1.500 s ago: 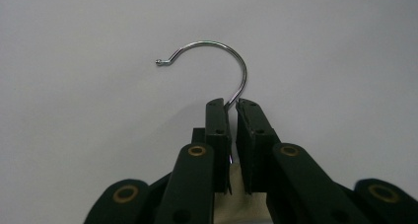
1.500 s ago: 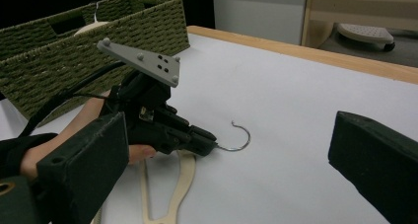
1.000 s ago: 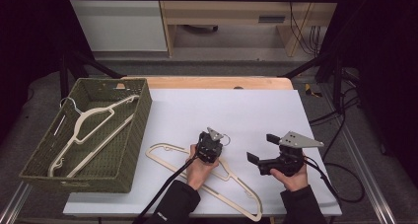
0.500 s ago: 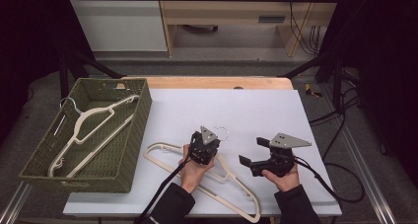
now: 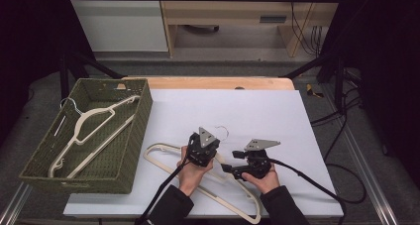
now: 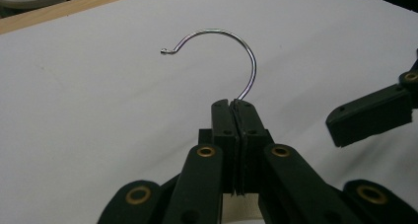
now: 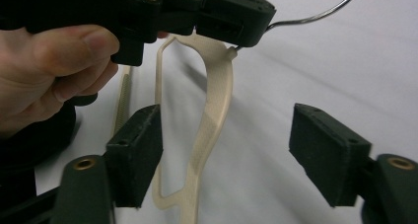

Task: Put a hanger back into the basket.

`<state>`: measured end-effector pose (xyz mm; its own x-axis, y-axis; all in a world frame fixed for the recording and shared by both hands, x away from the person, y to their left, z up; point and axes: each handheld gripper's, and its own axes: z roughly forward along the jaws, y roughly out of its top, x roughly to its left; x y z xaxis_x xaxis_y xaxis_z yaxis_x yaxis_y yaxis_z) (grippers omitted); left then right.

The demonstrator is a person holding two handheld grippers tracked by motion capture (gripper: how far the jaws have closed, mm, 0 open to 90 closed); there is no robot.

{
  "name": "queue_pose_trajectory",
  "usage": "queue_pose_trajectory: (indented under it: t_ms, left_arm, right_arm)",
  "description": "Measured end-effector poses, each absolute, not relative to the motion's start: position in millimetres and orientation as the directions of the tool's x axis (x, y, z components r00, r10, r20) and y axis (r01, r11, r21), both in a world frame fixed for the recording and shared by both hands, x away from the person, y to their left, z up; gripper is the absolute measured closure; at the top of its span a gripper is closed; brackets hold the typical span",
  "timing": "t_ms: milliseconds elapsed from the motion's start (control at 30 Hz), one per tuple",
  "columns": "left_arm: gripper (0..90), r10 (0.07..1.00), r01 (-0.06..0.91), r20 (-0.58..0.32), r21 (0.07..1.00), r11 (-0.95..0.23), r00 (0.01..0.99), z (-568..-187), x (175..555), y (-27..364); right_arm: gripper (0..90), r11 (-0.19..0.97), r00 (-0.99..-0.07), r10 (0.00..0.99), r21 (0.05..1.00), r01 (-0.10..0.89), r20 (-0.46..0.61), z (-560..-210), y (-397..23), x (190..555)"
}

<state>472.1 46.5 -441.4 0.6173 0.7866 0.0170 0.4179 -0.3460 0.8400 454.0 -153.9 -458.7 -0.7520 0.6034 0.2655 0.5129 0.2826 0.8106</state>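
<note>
On the table | left tool [image 5: 210,139] clamps hanger [image 5: 230,195] neck | right tool [image 5: 225,168] closing, jaws astride hanger

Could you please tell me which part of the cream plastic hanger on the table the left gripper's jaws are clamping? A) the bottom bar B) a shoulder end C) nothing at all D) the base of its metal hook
D: the left gripper is shut where the metal hook meets the cream plastic hanger.
</note>
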Motion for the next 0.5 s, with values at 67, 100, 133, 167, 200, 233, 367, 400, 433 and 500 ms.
queue_pose_trajectory:
  t_ms: [67,100,133,167,200,233,367,400,433,500]
  left_arm:
    - [88.6,0.786,0.416,0.019,0.840,-0.347,0.618,-441.5,471.8,46.3]
    - [88.6,0.786,0.416,0.019,0.840,-0.347,0.618,-441.5,471.7,46.3]
    - [88.6,0.786,0.416,0.019,0.840,-0.347,0.618,-441.6,471.8,46.4]
    - [88.6,0.786,0.417,0.017,0.841,-0.345,0.618,-441.7,471.6,46.5]
    - [88.6,0.786,0.416,0.018,0.841,-0.347,0.619,-441.7,471.4,46.6]
    - [88.6,0.786,0.415,0.018,0.841,-0.346,0.618,-441.8,471.2,46.6]
    - [88.6,0.784,0.414,0.020,0.840,-0.349,0.621,-442.0,470.8,46.5]
    - [88.6,0.784,0.415,0.018,0.841,-0.347,0.620,-442.2,470.8,46.5]
    - [88.6,0.784,0.416,0.016,0.841,-0.347,0.621,-442.4,470.8,46.4]
    - [88.6,0.783,0.416,0.015,0.841,-0.347,0.622,-443.1,470.5,46.3]
  right_arm:
    - [34.7,0.281,-0.748,0.602,0.803,0.525,0.279,-461.2,-152.5,455.6]
    - [37.3,0.284,-0.751,0.596,0.800,0.528,0.284,-462.0,-152.4,456.2]
    - [39.6,0.283,-0.748,0.596,0.795,0.536,0.292,-462.7,-151.9,456.4]
    - [41.7,0.283,-0.748,0.593,0.792,0.542,0.300,-463.4,-151.0,456.7]
    - [44.1,0.285,-0.744,0.597,0.787,0.546,0.301,-464.4,-149.8,457.4]
    - [47.1,0.295,-0.750,0.590,0.785,0.545,0.299,-465.6,-149.0,458.3]
    - [58.8,0.314,-0.749,0.572,0.755,0.575,0.333,-471.3,-142.3,461.9]
    - [61.8,0.318,-0.749,0.567,0.749,0.582,0.341,-472.5,-140.7,462.8]
    - [65.3,0.318,-0.747,0.558,0.739,0.594,0.361,-473.5,-139.2,463.4]
    - [71.4,0.318,-0.745,0.549,0.730,0.605,0.378,-475.5,-137.6,465.0]
